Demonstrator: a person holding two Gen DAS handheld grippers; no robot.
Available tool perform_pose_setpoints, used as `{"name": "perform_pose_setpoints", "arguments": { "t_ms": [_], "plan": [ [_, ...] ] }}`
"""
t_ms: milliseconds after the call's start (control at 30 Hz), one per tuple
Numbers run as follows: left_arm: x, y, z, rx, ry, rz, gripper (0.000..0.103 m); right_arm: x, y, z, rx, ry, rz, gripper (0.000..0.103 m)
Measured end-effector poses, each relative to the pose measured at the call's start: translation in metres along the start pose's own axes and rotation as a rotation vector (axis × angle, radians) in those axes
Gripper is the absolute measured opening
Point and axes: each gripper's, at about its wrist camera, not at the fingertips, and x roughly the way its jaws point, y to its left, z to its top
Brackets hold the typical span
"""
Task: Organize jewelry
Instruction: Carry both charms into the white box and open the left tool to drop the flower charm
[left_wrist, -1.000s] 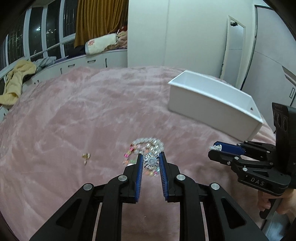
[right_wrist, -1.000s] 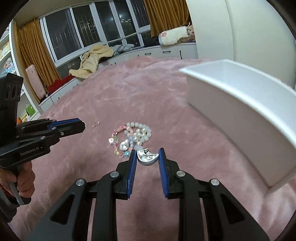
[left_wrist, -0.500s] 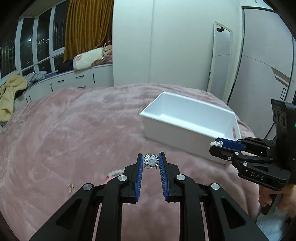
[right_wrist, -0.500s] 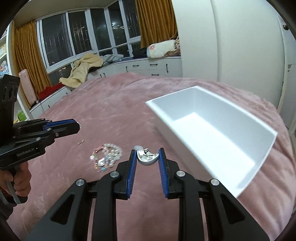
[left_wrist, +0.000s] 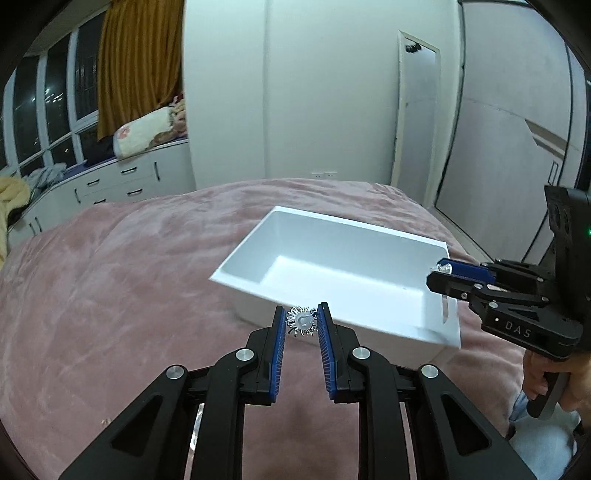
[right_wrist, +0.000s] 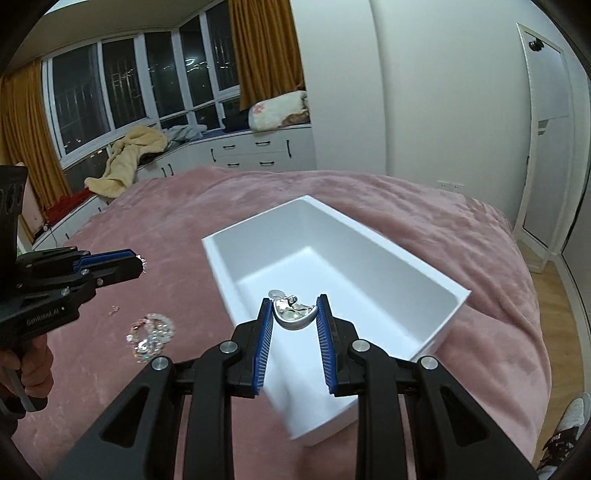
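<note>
Carry step: left hand-held gripper (left_wrist: 302, 320) clamps spiky silver earring (left_wrist: 302, 322); right hand-held gripper (right_wrist: 294, 314) clamps silver crescent piece (right_wrist: 294, 314), over white box (right_wrist: 406, 254) at frame centre. Next, likely: release both inside.

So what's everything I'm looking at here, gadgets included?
box: one, white, open and empty, on the bed.
blanket: one, pink, covers the bed.
bead pile: one heap, pearly and pastel, on the blanket left of the box.
small trinket: one, pale, on the blanket beside the bead pile.
spiky brooch: one, silver, pinched in the left gripper.
curved piece: one, silver, pinched in the right gripper.
curtains: mustard, by the dark windows.
drawers: a white row under the windows.
yellow towel: one, draped on the drawers.
mirror: one, white-framed, against the wall.
left gripper: black, blue pads, before the box.
right gripper: black, blue pads, over the box.
</note>
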Motion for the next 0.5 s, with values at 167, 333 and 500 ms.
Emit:
{"name": "perform_pose_setpoints", "arguments": {
  "t_ms": [167, 333, 500],
  "plan": [
    [0.035, -0.019, 0.016, 0.039, 0.033, -0.002, 0.022, 0.019, -0.02, 0.001, 0.008, 0.033, -0.031, 0.024],
    [0.073, -0.026, 0.03, 0.04, 0.074, -0.003, 0.022, 0.046, -0.032, -0.006, -0.017, 0.094, -0.072, 0.024],
    [0.119, -0.034, 0.037, 0.068, 0.132, 0.005, 0.023, 0.062, -0.038, -0.011, -0.013, 0.132, -0.05, 0.024]
  ]
}}
